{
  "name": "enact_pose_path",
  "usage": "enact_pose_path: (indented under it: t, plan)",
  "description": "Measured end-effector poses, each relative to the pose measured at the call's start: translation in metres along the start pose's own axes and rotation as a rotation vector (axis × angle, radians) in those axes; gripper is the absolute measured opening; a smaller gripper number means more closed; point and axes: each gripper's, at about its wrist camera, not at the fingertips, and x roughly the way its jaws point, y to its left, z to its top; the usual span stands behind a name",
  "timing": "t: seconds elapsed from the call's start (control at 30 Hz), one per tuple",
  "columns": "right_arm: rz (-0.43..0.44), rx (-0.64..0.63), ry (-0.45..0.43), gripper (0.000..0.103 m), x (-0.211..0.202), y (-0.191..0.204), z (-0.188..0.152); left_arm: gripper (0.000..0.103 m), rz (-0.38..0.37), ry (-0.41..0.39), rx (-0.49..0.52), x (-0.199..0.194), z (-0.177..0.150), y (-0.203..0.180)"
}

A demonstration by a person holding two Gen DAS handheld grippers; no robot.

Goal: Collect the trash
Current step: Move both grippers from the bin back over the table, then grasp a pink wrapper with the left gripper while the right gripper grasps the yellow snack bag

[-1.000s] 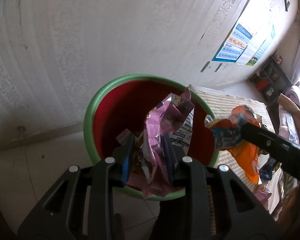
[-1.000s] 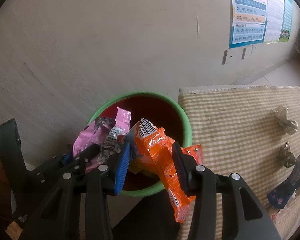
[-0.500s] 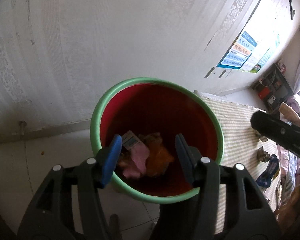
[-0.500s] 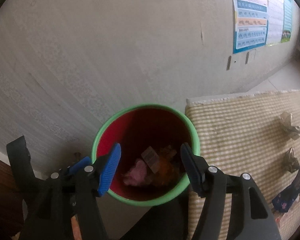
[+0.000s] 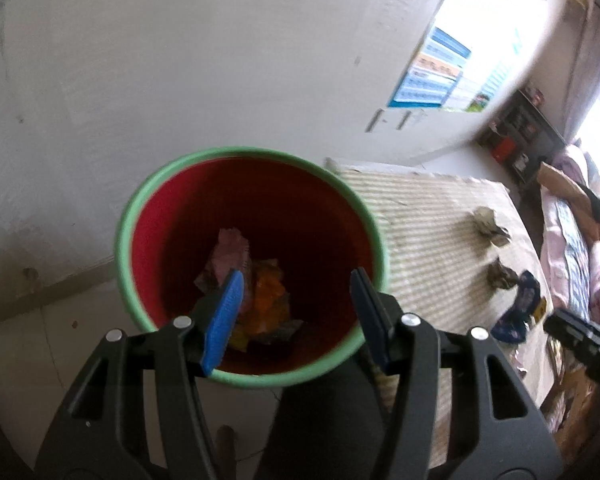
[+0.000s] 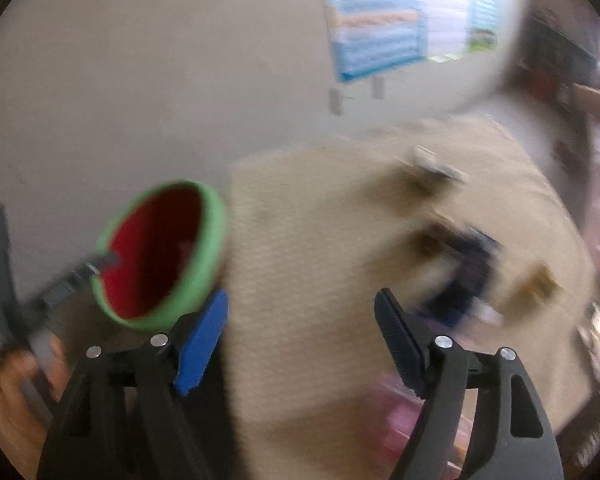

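A red bin with a green rim point(image 5: 140, 200) stands by the wall; a pink wrapper point(image 5: 230, 252) and an orange wrapper point(image 5: 270, 292) lie at its bottom. My left gripper point(image 5: 296, 316) is open and empty above the bin's near side. My right gripper point(image 6: 300, 336) is open and empty over the checked cloth point(image 6: 320, 240), with the bin point(image 6: 208, 240) to its left. Two crumpled wrappers point(image 5: 490, 226) point(image 5: 502, 276) and a dark blue wrapper point(image 5: 518, 312) lie on the cloth point(image 5: 428, 232). The right wrist view is blurred.
A white wall with a blue poster point(image 5: 432, 68) is behind the bin. A dark shelf point(image 5: 520, 136) and pink bedding point(image 5: 580, 248) are at the far right. Something pink point(image 6: 400, 412) lies near the cloth's front edge.
Both grippers opened and dropped the pink and orange wrappers into the bin. The right gripper has since swung right, away from the bin and over the cloth. The left gripper drew back slightly.
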Motion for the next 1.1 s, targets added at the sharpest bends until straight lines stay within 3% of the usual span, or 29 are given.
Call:
enact_pose_path:
  t: [0.23,0.47,0.57,0.7,0.8,0.9,0.93,1.0,1.03,1.1]
  plan:
    - [-0.129,0.175,0.116,0.074,-0.022,-0.107,-0.078,0.053,-0.047,0.066,0.111,0.012,-0.02,-0.055]
    - [-0.075,0.249,0.198,0.074,-0.009,-0.13,-0.128,0.053,-0.11,0.128,0.223,0.014,-0.043,-0.108]
    - [-0.023,0.284,0.221,0.073,0.001,-0.13,-0.14,0.053,-0.178,0.179,0.286,0.014,-0.06,-0.136]
    - [0.03,0.323,0.218,0.037,0.006,-0.13,-0.151,0.053,-0.3,0.291,0.361,0.021,-0.09,-0.177]
    - [0.059,0.339,0.206,0.034,0.004,-0.128,-0.154,0.053,-0.358,0.356,0.432,0.032,-0.111,-0.213]
    - [0.076,0.333,0.197,0.037,0.001,-0.125,-0.154,0.053,-0.371,0.406,0.485,0.045,-0.126,-0.242]
    - [0.076,0.336,0.192,0.046,0.0,-0.125,-0.154,0.053,-0.369,0.421,0.493,0.05,-0.13,-0.247]
    - [0.078,0.356,0.176,0.063,-0.005,-0.127,-0.157,0.043,-0.348,0.446,0.508,0.056,-0.138,-0.25]
    - [0.078,0.366,0.167,0.064,-0.008,-0.129,-0.158,0.031,-0.334,0.465,0.516,0.059,-0.142,-0.25]
    - [0.091,0.39,0.153,0.064,-0.014,-0.136,-0.16,0.027,-0.329,0.478,0.511,0.061,-0.144,-0.245]
